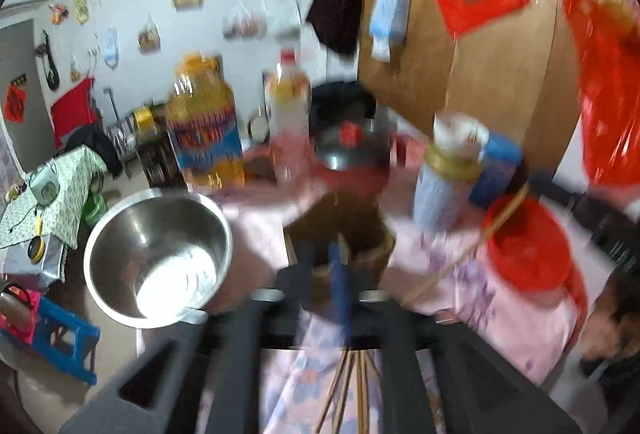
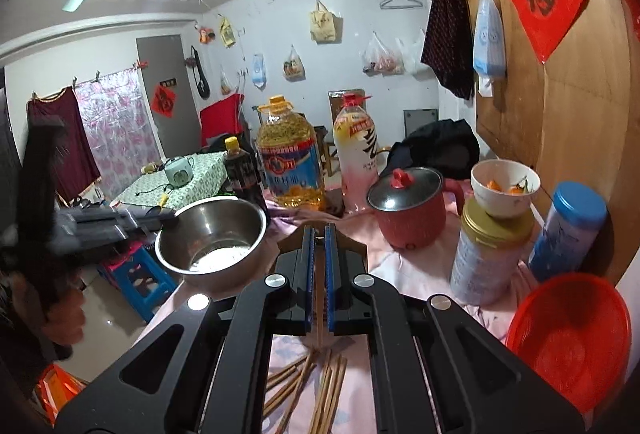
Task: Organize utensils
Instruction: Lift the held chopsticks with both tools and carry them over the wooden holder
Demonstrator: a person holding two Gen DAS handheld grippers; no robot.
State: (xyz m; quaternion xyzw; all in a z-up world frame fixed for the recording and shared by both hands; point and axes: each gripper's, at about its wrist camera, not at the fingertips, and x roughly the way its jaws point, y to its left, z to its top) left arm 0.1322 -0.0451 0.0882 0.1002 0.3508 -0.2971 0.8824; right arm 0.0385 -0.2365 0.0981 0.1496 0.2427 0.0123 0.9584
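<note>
Several wooden chopsticks (image 2: 320, 390) lie in a loose pile on the pink cloth, just under my right gripper. My right gripper (image 2: 319, 234) is shut on one chopstick (image 2: 319, 314), which hangs down between the blue pads above the pile. A brown wooden holder (image 2: 288, 240) stands right behind the fingertips. The left wrist view is blurred: my left gripper (image 1: 326, 254) looks closed, with nothing seen between the fingers, in front of the brown holder (image 1: 340, 218). Chopsticks (image 1: 348, 390) lie below it. The left gripper also shows at the left of the right wrist view (image 2: 160, 220), over the steel bowl.
A steel bowl (image 2: 212, 234) sits at the table's left edge. Behind are an oil jug (image 2: 290, 158), a white bottle (image 2: 356, 162), a dark bottle (image 2: 240, 170) and a red pot with lid (image 2: 408, 206). A tin with a bowl on it (image 2: 488, 250), a blue-lidded jar (image 2: 568, 230) and a red basket (image 2: 568, 338) stand right.
</note>
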